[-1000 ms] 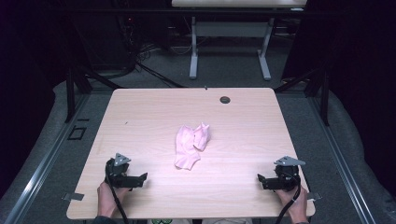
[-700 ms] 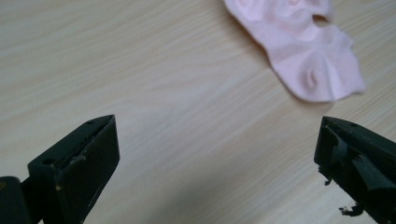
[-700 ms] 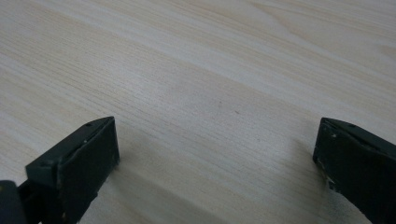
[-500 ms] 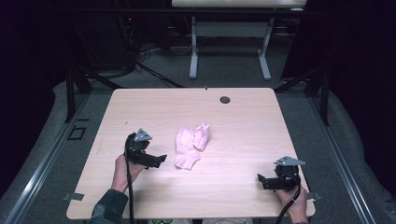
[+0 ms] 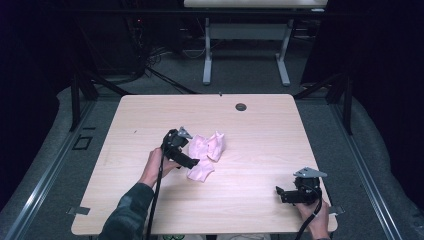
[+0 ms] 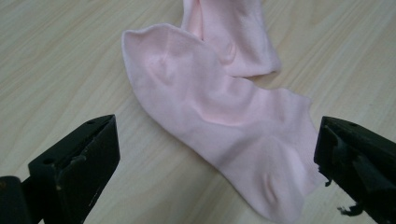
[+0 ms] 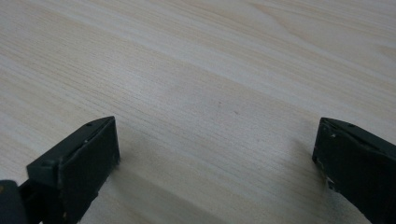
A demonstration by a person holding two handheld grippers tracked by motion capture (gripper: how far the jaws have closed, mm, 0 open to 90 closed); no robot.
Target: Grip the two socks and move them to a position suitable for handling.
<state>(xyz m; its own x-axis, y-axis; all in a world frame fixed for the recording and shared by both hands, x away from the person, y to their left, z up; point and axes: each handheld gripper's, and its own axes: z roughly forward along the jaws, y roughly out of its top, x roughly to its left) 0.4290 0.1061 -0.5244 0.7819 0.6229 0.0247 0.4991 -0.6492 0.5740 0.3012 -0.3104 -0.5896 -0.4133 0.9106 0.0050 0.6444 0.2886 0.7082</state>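
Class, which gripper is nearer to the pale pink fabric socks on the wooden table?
Left. The left gripper is right at the pale pink fabric socks, jaws open around one. The right gripper sits far off by the table's near right corner.

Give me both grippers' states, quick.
Left gripper: open, jaws spread either side of the pink sock, holding nothing.
Right gripper: open, empty, over the bare wooden table.

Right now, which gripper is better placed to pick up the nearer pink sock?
Left. The left gripper is open right at the nearer pink sock, which lies between its jaws. The right gripper, also open, sits near the table's front right corner, over bare wood.
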